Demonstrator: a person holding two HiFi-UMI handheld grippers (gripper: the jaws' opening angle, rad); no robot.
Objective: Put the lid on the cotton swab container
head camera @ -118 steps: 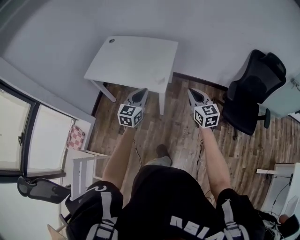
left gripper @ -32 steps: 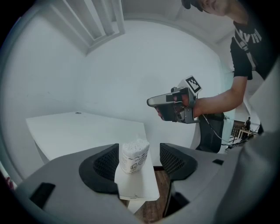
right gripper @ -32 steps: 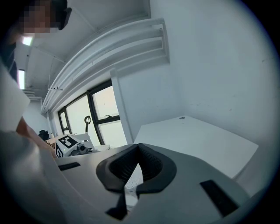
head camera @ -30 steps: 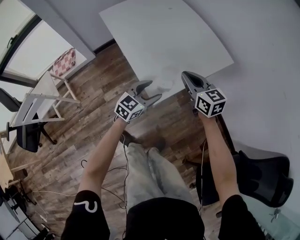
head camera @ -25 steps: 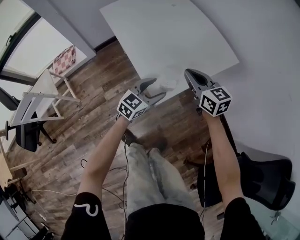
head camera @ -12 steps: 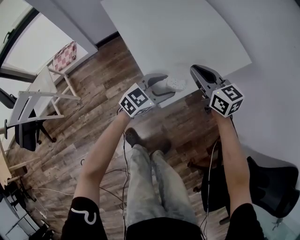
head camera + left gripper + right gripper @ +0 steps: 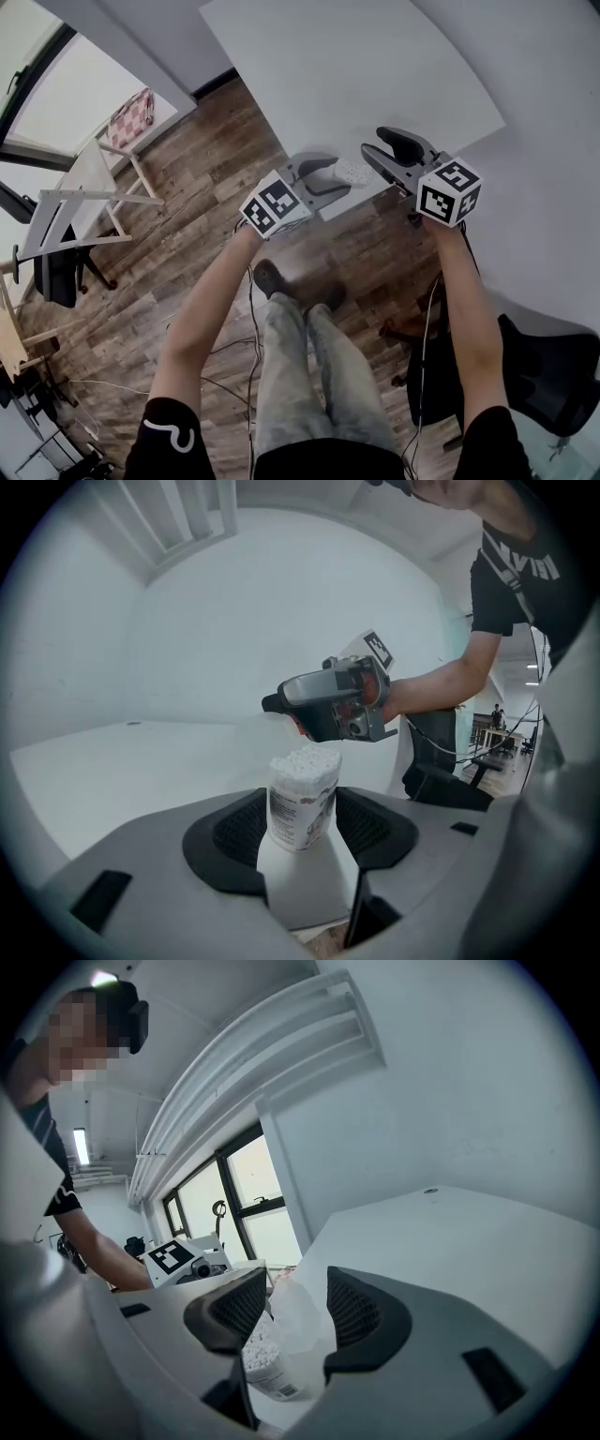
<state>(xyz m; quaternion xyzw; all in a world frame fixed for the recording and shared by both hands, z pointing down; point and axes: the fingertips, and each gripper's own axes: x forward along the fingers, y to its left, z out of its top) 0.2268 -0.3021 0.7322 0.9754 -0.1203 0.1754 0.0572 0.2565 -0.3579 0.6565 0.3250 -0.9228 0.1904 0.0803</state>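
Observation:
The cotton swab container (image 7: 354, 172) is a clear labelled tub. It stands at the near corner of the white table (image 7: 356, 66), and its swabs show bare at the top (image 7: 302, 803). My left gripper (image 7: 339, 176) has just been closing, and its pads lie against the tub's two sides. My right gripper (image 7: 373, 145) has just been opening and comes in from the opposite side. Between its spread jaws I see the swabs (image 7: 267, 1363) and a cloudy clear piece (image 7: 300, 1321), seemingly the lid. I cannot tell how that piece rests.
The table corner drops off to wood floor (image 7: 216, 159) just below the tub. A black office chair (image 7: 553, 366) stands at the right, a white folding rack (image 7: 84, 197) at the left. Cables lie on the floor by the person's legs (image 7: 300, 356).
Both grippers have come down and in to the tub at the table corner. The right jaws, shut before, now stand apart. The left jaws now sit around the tub.

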